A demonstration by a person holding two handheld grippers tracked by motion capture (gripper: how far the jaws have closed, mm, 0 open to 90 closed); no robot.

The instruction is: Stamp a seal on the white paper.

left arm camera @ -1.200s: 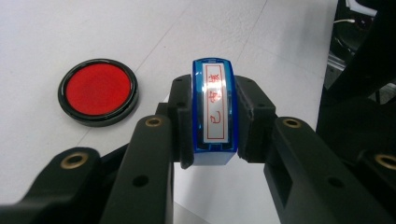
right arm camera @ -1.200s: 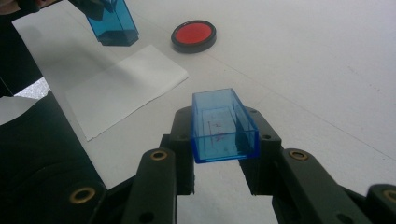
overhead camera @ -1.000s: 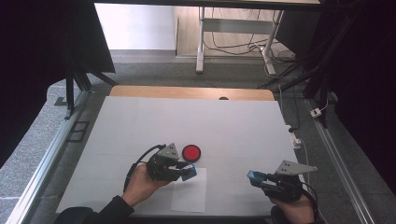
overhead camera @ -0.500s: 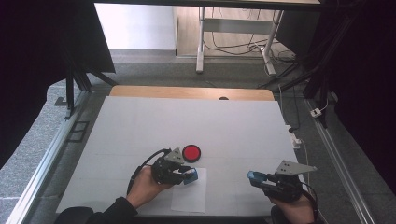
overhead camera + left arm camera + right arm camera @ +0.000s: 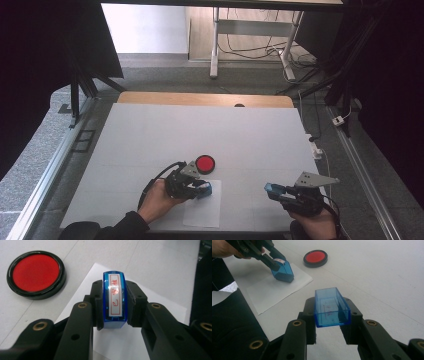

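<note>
- Stamp (image 5: 114,300), blue and translucent with a white label of red characters on its top, sits clamped between the jaws of the left gripper (image 5: 196,187); in the right gripper view its lower end rests on or just above the sheet, and I cannot tell which.
- Left gripper's jaws are narrow, closed on the stamp's two sides, with the person's left hand (image 5: 159,199) wrapped around the gripper body.
- Sheet of white paper (image 5: 205,212) lies on the white table (image 5: 150,135) near its front edge, under the stamp.
- Red ink pad (image 5: 205,164), a round black-rimmed dish, stands on the table just beyond the paper's far corner, near the left gripper but apart from it.
- Right gripper (image 5: 276,191), farther right and well apart from the paper, holds the stamp's cap (image 5: 331,307), a clear blue open-topped box, with narrow jaws pressing its sides.
- Cap hangs above the table, open side turned up.
</note>
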